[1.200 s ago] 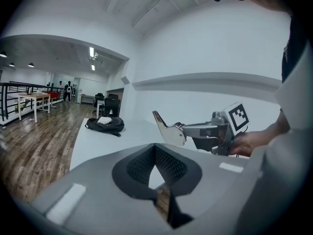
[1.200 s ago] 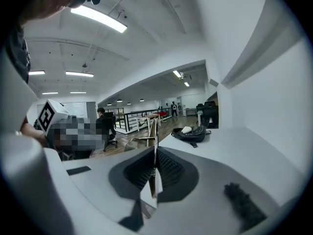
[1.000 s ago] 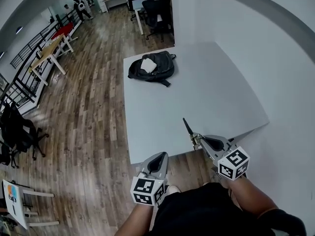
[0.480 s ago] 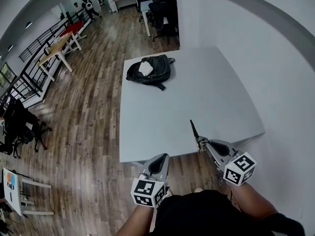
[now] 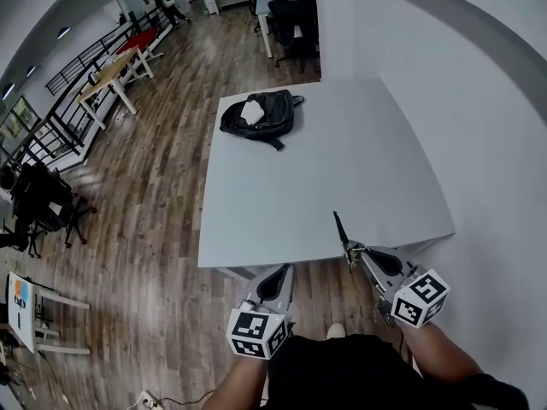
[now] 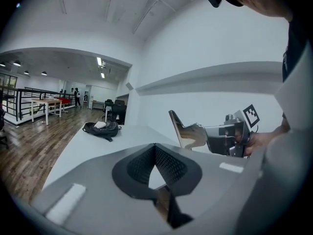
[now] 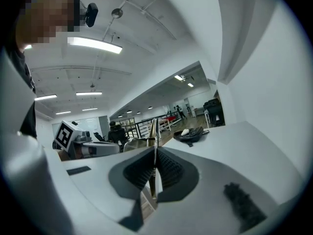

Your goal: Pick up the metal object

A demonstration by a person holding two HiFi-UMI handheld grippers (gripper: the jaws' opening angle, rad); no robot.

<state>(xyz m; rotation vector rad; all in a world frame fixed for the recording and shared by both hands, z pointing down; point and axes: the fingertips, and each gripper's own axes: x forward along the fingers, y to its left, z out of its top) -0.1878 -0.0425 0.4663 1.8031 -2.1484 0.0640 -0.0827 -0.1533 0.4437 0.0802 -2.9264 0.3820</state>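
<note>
Item: thin, shiny, pointed metal blade [image 5: 339, 227], clamped edge-on between the jaws of the right gripper [image 5: 350, 251] and held in the air at the 5 o'clock edge of the pale grey surface [image 5: 342, 161]. Over the last second it has drawn back from above the surface toward the person, so the pick-up looks done. Left gripper [image 5: 275, 278]: jaws together on nothing, off the surface at 7 o'clock. Container: black backpack [image 5: 272, 118] at the surface's 11 o'clock corner, white folded item [image 5: 252, 111] at its top, tucked in or lying loose not discernible.
</note>
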